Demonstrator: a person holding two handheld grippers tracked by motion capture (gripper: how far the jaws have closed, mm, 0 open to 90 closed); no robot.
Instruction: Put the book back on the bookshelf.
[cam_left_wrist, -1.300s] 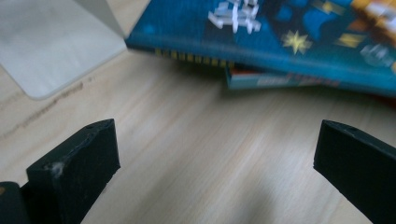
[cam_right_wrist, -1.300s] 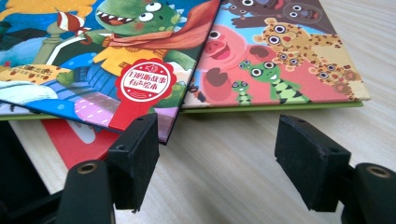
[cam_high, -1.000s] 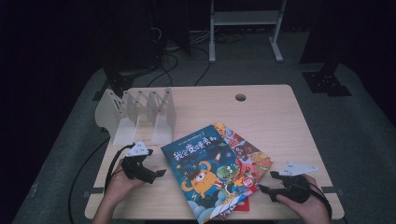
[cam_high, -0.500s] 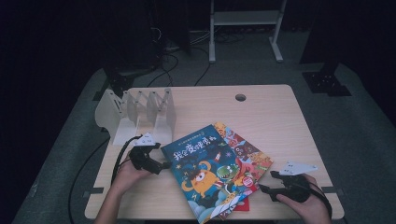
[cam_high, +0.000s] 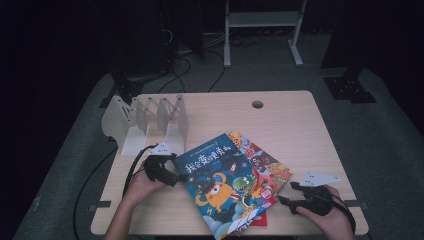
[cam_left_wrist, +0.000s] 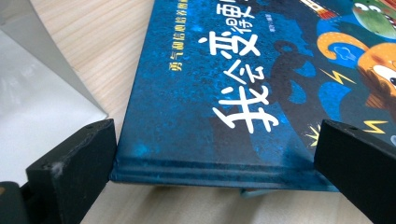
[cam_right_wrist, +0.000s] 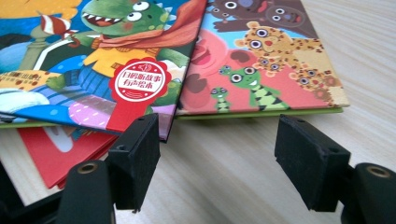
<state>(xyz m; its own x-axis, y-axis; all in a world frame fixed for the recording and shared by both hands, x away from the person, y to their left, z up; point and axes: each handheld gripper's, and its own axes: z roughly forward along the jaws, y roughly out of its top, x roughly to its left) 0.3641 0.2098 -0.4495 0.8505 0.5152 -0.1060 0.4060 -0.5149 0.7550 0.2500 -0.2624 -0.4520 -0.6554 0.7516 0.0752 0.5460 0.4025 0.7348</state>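
Left claw stands wide open at the left edge of the blue book, its jaws flanking the spine corner in the left gripper view without pinching it. Right claw gapes open near the pile's right corner on the worktop, gripping nothing. Its own view reveals a red book tucked beneath the pink-covered book, while the high view shows a white rack far left.

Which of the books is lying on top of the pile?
The dark blue book with the orange monster and white writing is on top. The book with spotted animals and the red one peek out from under it.
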